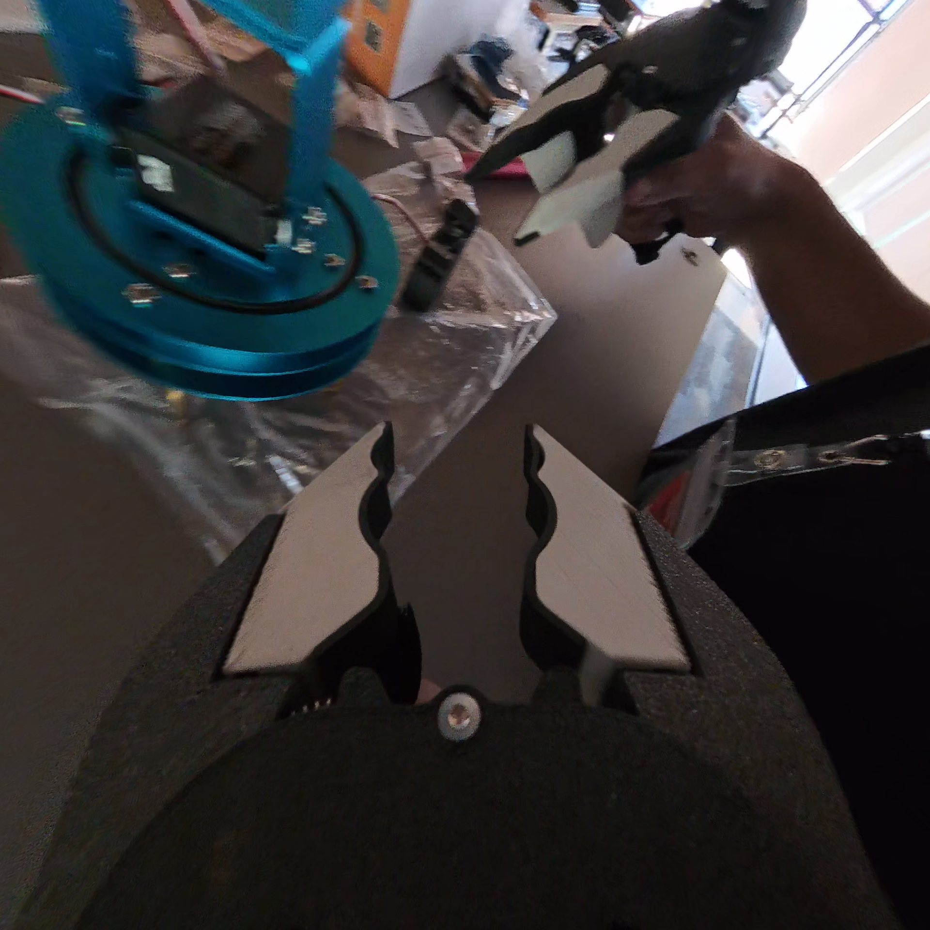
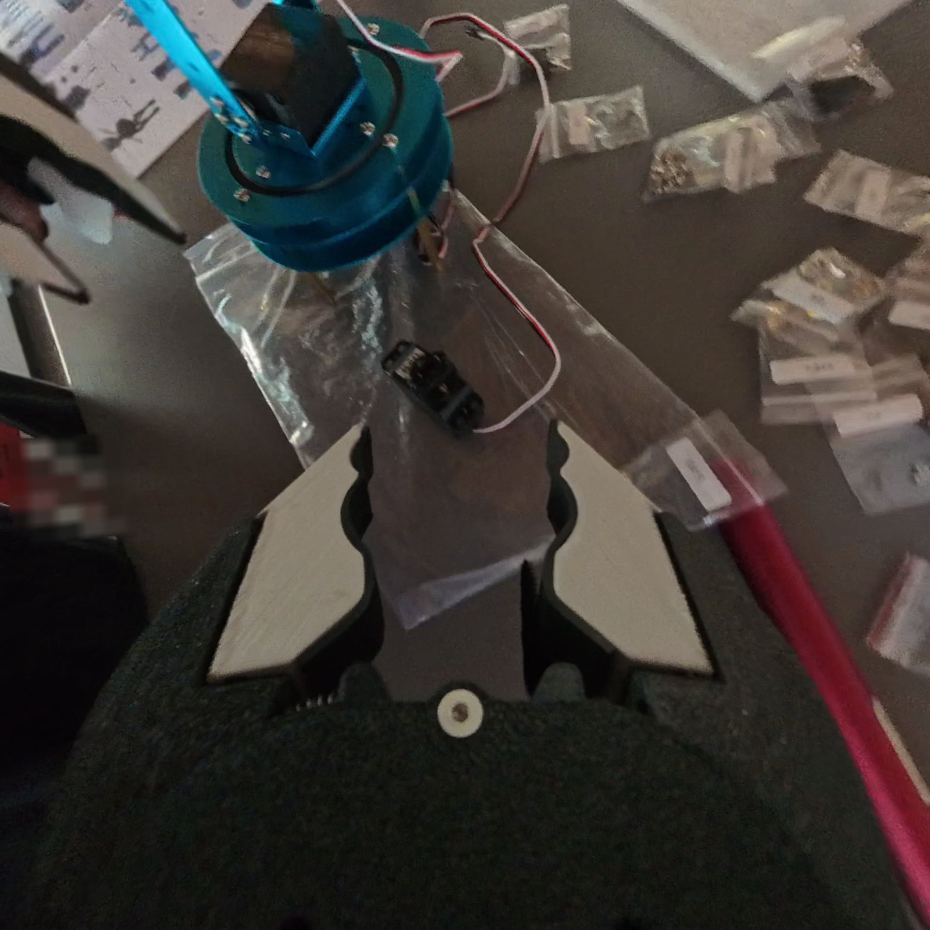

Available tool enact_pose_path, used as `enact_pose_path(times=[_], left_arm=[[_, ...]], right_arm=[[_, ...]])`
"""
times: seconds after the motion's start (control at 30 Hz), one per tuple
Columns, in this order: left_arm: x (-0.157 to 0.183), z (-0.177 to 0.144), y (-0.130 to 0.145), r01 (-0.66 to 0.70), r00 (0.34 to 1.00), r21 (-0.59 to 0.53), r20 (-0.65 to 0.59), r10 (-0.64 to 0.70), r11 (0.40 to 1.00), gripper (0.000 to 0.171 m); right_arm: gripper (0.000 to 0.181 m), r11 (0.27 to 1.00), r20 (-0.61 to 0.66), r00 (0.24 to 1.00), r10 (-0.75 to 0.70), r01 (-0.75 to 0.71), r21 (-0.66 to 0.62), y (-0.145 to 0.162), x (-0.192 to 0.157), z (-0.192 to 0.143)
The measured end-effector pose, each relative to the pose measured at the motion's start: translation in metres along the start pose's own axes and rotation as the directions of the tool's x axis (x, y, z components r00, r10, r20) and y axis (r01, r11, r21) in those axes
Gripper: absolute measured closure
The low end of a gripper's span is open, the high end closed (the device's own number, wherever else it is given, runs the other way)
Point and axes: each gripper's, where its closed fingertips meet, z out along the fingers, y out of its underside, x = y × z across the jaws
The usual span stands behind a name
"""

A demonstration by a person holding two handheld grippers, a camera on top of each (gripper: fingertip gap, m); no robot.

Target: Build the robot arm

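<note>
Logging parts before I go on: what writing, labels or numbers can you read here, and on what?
Nothing is legible enough to quote.
Printed sheet: print too blurred.
Clear bag label: blurred.
Small bag labels: blurred.
Black motor sticker: too small.
White sticker on the motor in the blue base: blurred.

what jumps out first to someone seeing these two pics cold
The bright blue round metal base with upright blue brackets stands out at the far end of a clear plastic bag. On the bag, just ahead of the open right gripper, lies a small black servo with a red and white wire. The left gripper hangs open and empty over the brown table.
</note>
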Motion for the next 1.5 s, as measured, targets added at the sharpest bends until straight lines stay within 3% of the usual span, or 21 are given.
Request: enact_pose_path(times=[0.17, 0.3, 0.43, 0.6, 0.77, 0.9, 1.07, 1.2, 1.5], left_arm=[[0.029, 0.035, 0.005, -0.078, 0.997, -0.034, 0.002, 0.078, 0.996, 0.120], [0.043, 0.057, 0.006, -0.119, 0.992, -0.058, 0.029, 0.121, 0.991, 0.120], [0.056, 0.077, -0.002, -0.140, 0.989, -0.052, 0.047, 0.143, 0.989, 0.121], [0.053, 0.105, -0.022, -0.168, 0.970, -0.047, 0.172, 0.174, 0.985, 0.121], [0.058, 0.140, -0.057, -0.218, 0.941, -0.006, 0.265, 0.211, 0.976, 0.122], [0.060, 0.167, -0.089, -0.304, 0.895, 0.024, 0.349, 0.276, 0.953, 0.115], [0.069, 0.185, -0.119, -0.422, 0.811, 0.044, 0.464, 0.355, 0.906, 0.109], [0.069, 0.184, -0.124, -0.446, 0.766, 0.044, 0.535, 0.356, 0.894, 0.109], [0.062, 0.151, -0.117, -0.541, 0.650, 0.008, 0.638, 0.412, 0.841, 0.135]], right_arm=[[0.125, 0.999, -0.177, 0.983, 0.051, -0.052, 0.003, 0.014, 0.059, -0.015], [0.125, 0.999, -0.234, 0.972, 0.027, -0.035, -0.030, 0.016, 0.098, -0.012], [0.135, 0.995, -0.158, 0.985, 0.065, -0.076, -0.062, 0.019, 0.111, -0.002], [0.181, 1.000, -0.050, 0.999, 0.000, -0.001, -0.025, 0.014, 0.102, -0.013], [0.181, 0.998, -0.046, 0.999, 0.026, -0.024, 0.051, 0.014, 0.103, -0.041], [0.181, 0.971, 0.132, 0.982, 0.132, -0.155, 0.182, -0.006, 0.070, -0.069], [0.181, 0.944, 0.248, 0.951, 0.187, -0.243, 0.222, -0.022, 0.026, -0.085], [0.181, 0.917, 0.364, 0.902, 0.234, -0.329, 0.224, -0.032, 0.000, -0.088], [0.171, 0.949, 0.422, 0.888, 0.180, -0.269, 0.163, -0.029, -0.034, -0.075]])
